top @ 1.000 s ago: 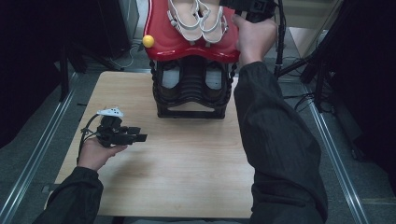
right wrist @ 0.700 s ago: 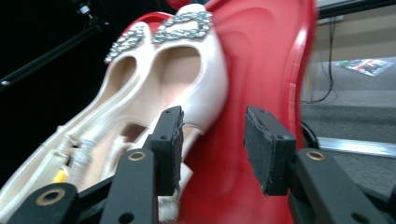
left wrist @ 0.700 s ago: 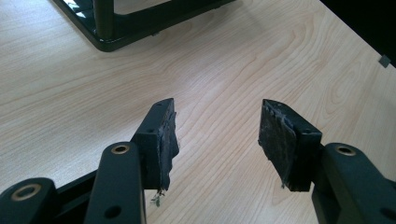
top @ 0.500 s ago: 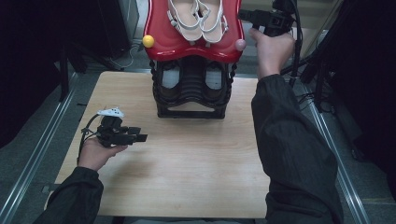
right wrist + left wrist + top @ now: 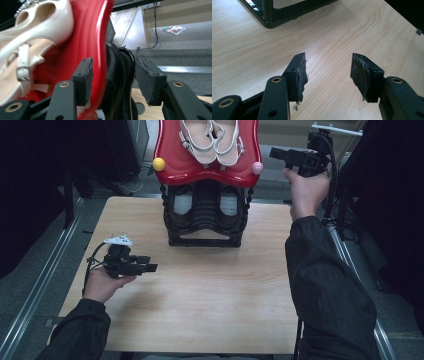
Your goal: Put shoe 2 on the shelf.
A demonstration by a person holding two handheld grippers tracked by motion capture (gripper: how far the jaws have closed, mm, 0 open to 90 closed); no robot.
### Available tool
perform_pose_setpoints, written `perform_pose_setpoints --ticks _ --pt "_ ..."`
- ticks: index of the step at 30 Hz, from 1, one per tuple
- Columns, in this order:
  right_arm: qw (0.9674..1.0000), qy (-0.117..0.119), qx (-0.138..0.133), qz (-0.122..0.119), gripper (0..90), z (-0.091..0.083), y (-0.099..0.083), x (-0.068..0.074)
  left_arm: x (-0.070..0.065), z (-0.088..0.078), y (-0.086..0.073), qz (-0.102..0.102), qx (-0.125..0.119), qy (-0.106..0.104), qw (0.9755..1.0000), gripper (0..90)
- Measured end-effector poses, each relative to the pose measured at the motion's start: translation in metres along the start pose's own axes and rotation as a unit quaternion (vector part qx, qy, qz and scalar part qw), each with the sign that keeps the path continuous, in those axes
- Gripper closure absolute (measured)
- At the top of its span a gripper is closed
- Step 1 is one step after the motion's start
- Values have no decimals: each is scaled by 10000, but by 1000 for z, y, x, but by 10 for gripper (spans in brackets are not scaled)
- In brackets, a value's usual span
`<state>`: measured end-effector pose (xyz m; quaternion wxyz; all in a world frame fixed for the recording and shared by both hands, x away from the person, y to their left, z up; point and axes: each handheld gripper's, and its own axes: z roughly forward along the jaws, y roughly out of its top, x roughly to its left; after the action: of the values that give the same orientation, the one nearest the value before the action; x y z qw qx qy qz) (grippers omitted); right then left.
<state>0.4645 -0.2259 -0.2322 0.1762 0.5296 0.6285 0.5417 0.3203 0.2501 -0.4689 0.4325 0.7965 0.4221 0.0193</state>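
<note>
The right gripper (image 5: 278, 154) is held up beside the right edge of the red tray (image 5: 172, 162) that tops the black shoe rack (image 5: 206, 222), and its jaws, seen just opening, are parted with nothing pressed between the pads; in the right gripper view the tray's rim (image 5: 96, 45) is seen just ahead of the gap. A pair of white sandals (image 5: 212, 140) is seen lying side by side on that tray, at the far end of the wooden table (image 5: 200, 310). Near the table's left edge the left gripper (image 5: 150, 267) is held low over bare wood, jaws spread and empty.
</note>
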Motion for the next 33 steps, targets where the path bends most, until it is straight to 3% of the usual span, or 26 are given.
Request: perform_pose_setpoints --ticks 7,19,25,29,33 --pt "9999 -30 105 -60 481 -4 -20 -12 0 0 0 -3 -13 -14 10000 464" --pt "9996 86 263 19 475 -5 -69 -26 2 1 0 -63 45 -19 10000 425" --pt "9984 262 502 62 473 -2 -99 -29 2 1 0 -70 48 4 10000 417" --pt "9976 309 612 -77 464 -1 -117 -26 2 1 0 -43 55 17 10000 412" --pt "9971 328 674 -161 452 -4 -135 -22 3 2 -1 -141 76 -8 9999 394"
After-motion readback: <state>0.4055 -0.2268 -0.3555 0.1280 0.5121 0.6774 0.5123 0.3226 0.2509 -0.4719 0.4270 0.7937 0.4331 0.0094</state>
